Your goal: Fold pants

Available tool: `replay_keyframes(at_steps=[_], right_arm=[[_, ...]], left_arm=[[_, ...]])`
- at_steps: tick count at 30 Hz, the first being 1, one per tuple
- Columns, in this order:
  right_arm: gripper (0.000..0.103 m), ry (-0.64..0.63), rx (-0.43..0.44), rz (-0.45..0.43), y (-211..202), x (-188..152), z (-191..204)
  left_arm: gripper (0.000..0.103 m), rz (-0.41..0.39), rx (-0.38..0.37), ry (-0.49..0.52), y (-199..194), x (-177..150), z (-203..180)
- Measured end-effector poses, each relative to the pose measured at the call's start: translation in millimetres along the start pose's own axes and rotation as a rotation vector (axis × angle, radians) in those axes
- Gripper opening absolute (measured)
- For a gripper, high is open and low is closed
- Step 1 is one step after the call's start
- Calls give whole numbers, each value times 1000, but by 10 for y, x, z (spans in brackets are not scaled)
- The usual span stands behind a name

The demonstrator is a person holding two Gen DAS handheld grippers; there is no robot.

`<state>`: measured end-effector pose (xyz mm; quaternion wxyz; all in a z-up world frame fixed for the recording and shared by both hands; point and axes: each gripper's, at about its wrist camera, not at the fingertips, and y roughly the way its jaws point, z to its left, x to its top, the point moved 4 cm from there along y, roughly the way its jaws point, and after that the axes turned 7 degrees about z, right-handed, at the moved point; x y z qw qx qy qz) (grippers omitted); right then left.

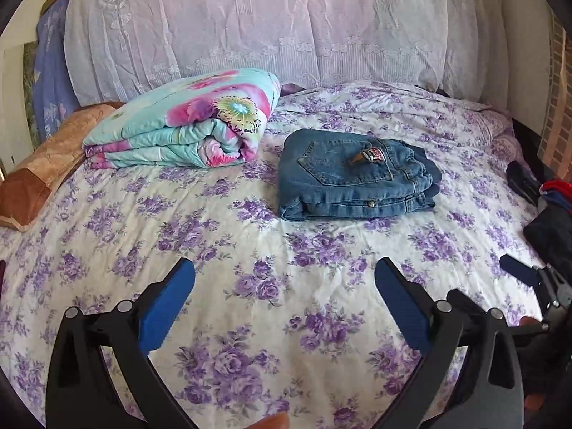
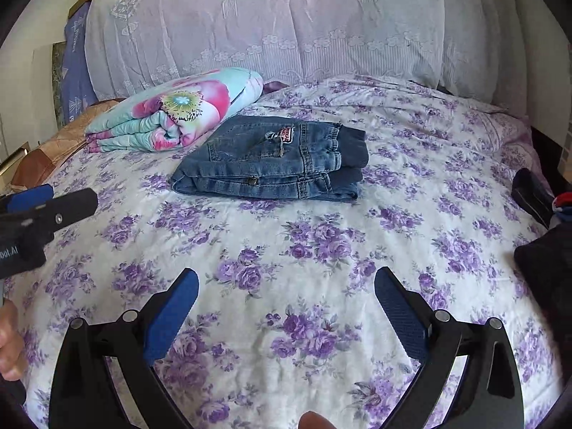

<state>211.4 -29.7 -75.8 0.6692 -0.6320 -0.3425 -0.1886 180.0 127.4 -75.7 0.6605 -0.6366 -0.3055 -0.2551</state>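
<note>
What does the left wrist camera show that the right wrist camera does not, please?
Only the left wrist view shows the open left gripper from behind and the right gripper's blue pad at its right edge. Only the right wrist view shows the open right gripper from behind and the left gripper side-on at its left edge, with bare fingers below. Both share the folded blue denim jeans, the folded turquoise-and-pink floral quilt, the purple-flowered white bedsheet and the white lace cover behind.
</note>
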Motion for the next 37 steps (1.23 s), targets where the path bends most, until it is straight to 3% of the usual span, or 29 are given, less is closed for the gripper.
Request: replay_keyframes(at_steps=[6, 13, 37], right_arm=[[99, 1, -12, 7, 9, 5, -35], [99, -22, -22, 11, 22, -6, -4], [99, -23, -25, 15, 27, -10, -13]], left_arm=[[98, 51, -41, 27, 85, -78, -93], [98, 74, -37, 20, 133, -112, -84], [98, 73, -8, 36, 160, -131, -86]])
